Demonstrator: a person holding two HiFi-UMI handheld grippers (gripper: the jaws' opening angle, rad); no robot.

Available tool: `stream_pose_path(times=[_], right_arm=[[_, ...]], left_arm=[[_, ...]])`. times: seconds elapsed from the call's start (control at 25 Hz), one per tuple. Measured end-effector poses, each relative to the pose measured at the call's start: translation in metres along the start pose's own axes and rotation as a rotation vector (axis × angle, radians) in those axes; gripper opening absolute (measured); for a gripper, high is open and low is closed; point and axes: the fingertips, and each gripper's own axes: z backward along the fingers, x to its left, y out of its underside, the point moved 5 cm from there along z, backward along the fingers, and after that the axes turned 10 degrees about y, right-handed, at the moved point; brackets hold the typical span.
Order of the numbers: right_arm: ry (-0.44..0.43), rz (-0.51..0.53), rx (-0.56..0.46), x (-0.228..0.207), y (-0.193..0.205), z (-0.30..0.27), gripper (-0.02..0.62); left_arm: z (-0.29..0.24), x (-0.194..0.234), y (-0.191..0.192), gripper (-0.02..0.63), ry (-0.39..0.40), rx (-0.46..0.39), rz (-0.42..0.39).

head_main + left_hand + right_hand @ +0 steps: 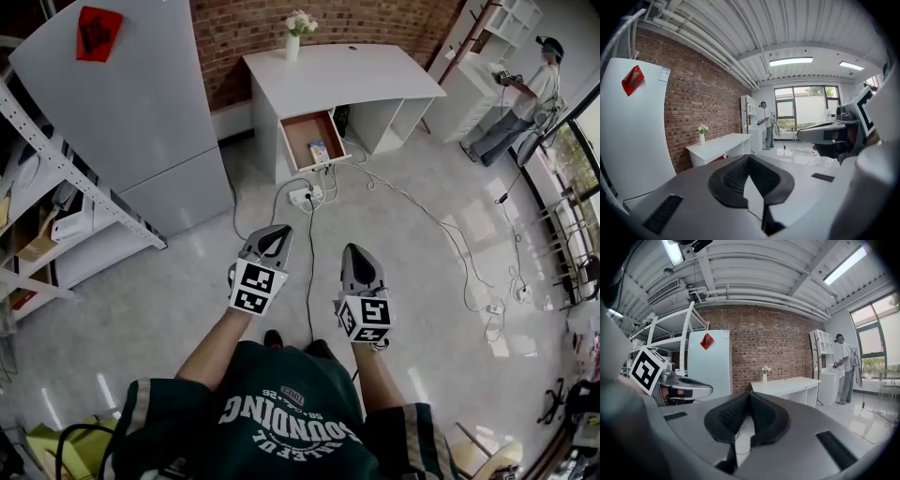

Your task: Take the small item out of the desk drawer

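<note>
Small item [319, 150] lies in open drawer [302, 131], well apart from left gripper [275, 232] and right gripper [356, 251]; both clenched, empty.

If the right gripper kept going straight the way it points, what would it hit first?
Nothing close: the right gripper points over open floor toward the white desk, likely first, though depth is unclear.

The small item [319, 150] in the open drawer [306, 139] is too small to identify. The rack [37, 225] runs off the left edge. In the right gripper view, the right gripper [749, 394] hides the lower front of the desk [785, 383].
</note>
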Motion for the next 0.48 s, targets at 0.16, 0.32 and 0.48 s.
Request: stream_pose_path(times=[0.16, 0.32, 0.48], right_arm=[[-0.001, -0.010, 0.005, 0.0008, -0.0016, -0.0026, 0.023], [0.000, -0.012, 0.003, 0.0045, -0.0013, -0.0041, 0.025], [0.003, -0.017, 0.007, 0.0091, 0.0007, -0.0035, 0.025]], left_arm=[[0.0000, 0.0027, -0.0016, 0.015, 0.006, -0.002, 0.000], [0.0008, 0.0058, -0.0011, 0.015, 0.011, -0.007, 0.002], [0.0021, 0.0088, 0.0008, 0.015, 0.019, -0.008, 0.003]])
